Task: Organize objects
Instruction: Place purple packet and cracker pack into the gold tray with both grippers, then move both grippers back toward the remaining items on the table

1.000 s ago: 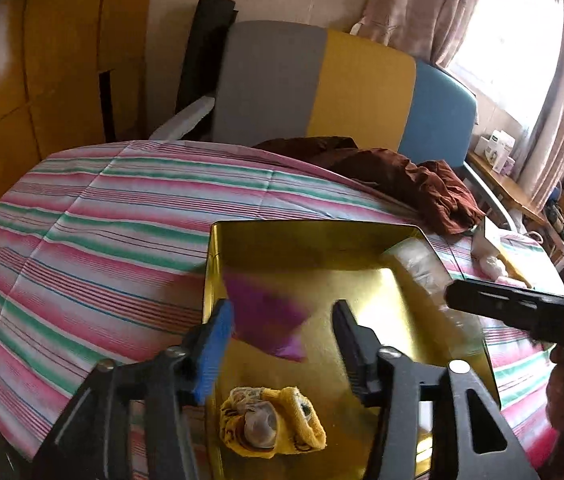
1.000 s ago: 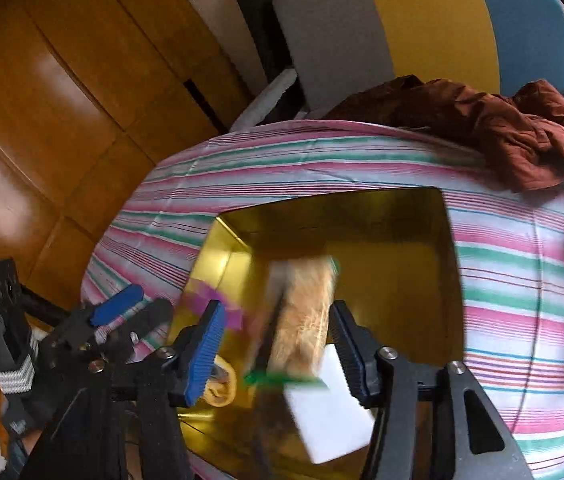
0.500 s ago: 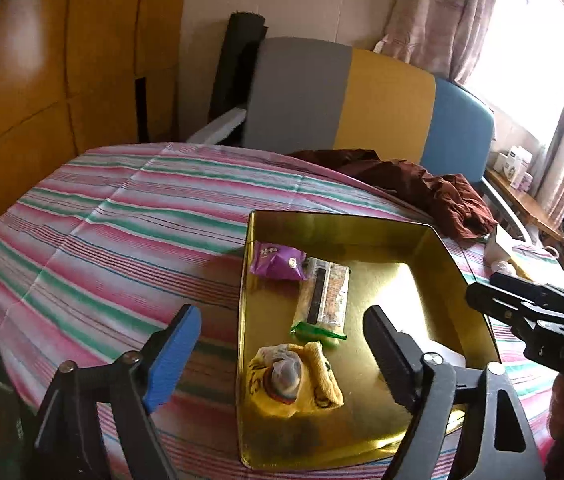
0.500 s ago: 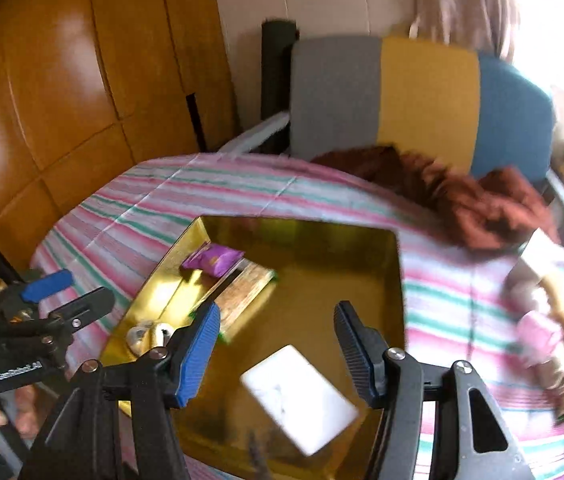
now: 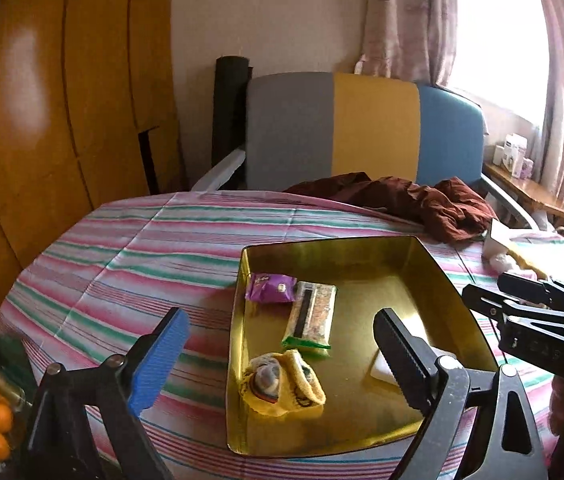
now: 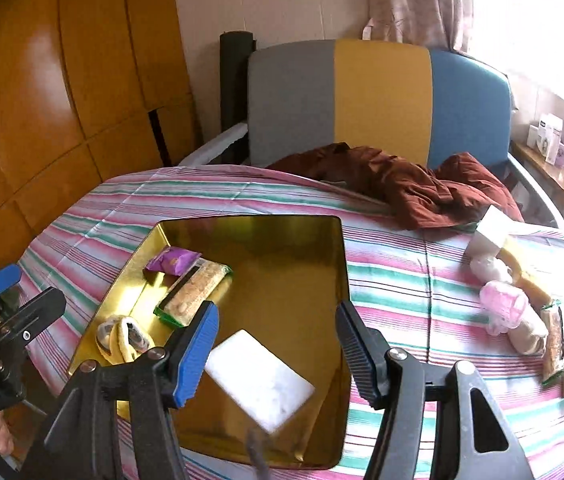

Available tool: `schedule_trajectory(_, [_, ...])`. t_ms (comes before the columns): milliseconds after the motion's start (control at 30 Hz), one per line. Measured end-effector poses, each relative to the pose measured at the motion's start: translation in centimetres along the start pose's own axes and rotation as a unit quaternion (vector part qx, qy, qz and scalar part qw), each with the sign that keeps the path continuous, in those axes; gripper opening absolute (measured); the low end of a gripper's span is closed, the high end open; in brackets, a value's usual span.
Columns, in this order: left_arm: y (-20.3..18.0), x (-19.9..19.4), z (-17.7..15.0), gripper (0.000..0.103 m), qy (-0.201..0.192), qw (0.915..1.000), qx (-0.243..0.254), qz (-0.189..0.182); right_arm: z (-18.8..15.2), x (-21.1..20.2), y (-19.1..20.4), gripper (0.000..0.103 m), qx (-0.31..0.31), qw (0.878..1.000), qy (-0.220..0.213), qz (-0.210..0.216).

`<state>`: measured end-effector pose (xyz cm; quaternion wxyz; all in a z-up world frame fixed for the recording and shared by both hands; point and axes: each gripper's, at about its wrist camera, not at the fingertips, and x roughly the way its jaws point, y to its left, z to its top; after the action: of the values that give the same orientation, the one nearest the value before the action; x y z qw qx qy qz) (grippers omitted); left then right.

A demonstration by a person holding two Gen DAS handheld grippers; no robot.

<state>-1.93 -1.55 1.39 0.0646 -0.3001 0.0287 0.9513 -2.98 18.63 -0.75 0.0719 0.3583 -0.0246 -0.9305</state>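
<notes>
Sitting on the striped tablecloth (image 5: 130, 256) is a shiny gold tray (image 5: 361, 256). Inside it lie a white block (image 6: 260, 380), a green snack bar (image 5: 311, 320), a yellow sock (image 5: 282, 382) and a purple packet (image 5: 270, 288). Both the left gripper (image 5: 278, 354) and right gripper (image 6: 276, 350) hang above the tray, fingers wide apart, holding nothing. A brown cloth (image 6: 401, 188) lies by the chair (image 6: 361, 100).

A shallow gold metal tray (image 5: 433, 280) was seen on the striped pink-and-green tablecloth (image 5: 130, 264). Within it, a purple snack packet (image 5: 270, 288) lay at 11 o'clock, a green-edged cereal bar (image 5: 310, 319) just beside it, a yellow knitted sock (image 5: 282, 384) at 7 o'clock, and a white block (image 5: 381, 372) at 4 o'clock. The left gripper (image 5: 278, 354) was held wide apart above the tray.
</notes>
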Motion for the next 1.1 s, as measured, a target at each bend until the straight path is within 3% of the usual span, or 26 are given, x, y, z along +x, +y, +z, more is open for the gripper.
schedule_trajectory(400, [-3.5,-0.1,-0.1,0.094,0.011,0.9987,0.048,-0.010,-1.0,-1.5,-4.3,0.062,0.024,1.000,-0.005,-0.019])
schedule_trajectory(1100, [-10.7,1.2,0.1,0.094,0.025,0.9900,0.131,-0.048,0.5,-4.1,-18.8,0.062,0.109,0.986,-0.028,-0.120])
